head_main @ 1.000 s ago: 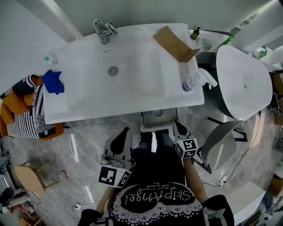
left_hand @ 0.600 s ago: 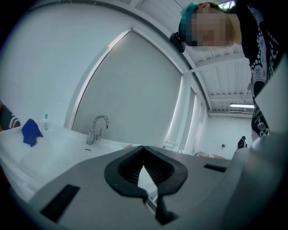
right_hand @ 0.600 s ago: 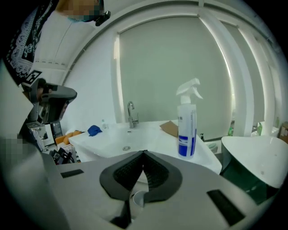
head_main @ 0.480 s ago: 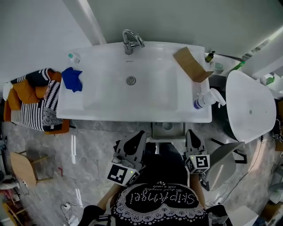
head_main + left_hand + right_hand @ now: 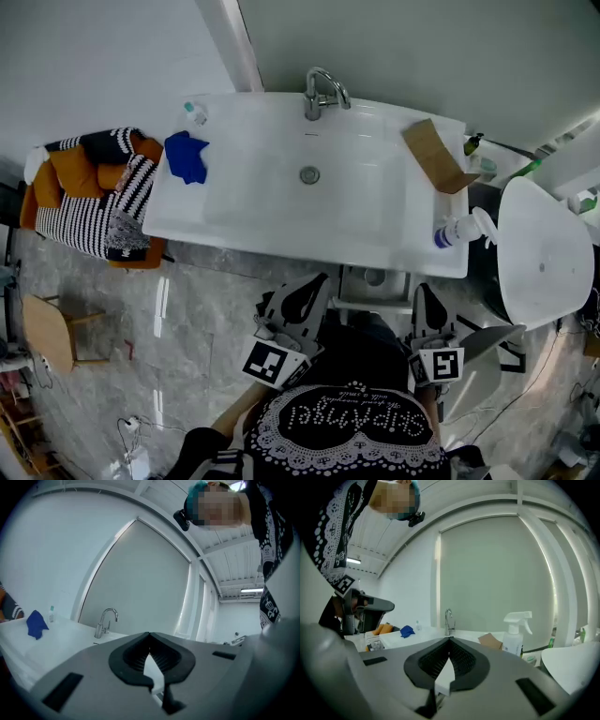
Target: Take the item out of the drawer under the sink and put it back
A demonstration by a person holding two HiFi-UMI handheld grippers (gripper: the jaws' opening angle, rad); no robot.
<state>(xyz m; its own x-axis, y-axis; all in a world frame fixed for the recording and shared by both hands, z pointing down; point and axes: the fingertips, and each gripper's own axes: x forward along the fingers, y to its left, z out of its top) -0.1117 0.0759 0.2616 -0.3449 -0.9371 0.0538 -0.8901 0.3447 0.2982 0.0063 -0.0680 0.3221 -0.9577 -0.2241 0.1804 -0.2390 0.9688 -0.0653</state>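
As the head view has panned over the last second, the sink [image 5: 234,202] has slid right and down in frame. That reads as the person shifting stance, not reaching. Left gripper [image 5: 149,639] and right gripper [image 5: 449,644] are both pressed together with nothing between them, held close to the body on the near side of the sink. Grey drawer [image 5: 352,286] pokes out under the sink's near edge, between the two grippers. A round shape inside it, likely the item [image 5: 375,277], is untouched. Can't tell whether this is pre-grab or already put back.
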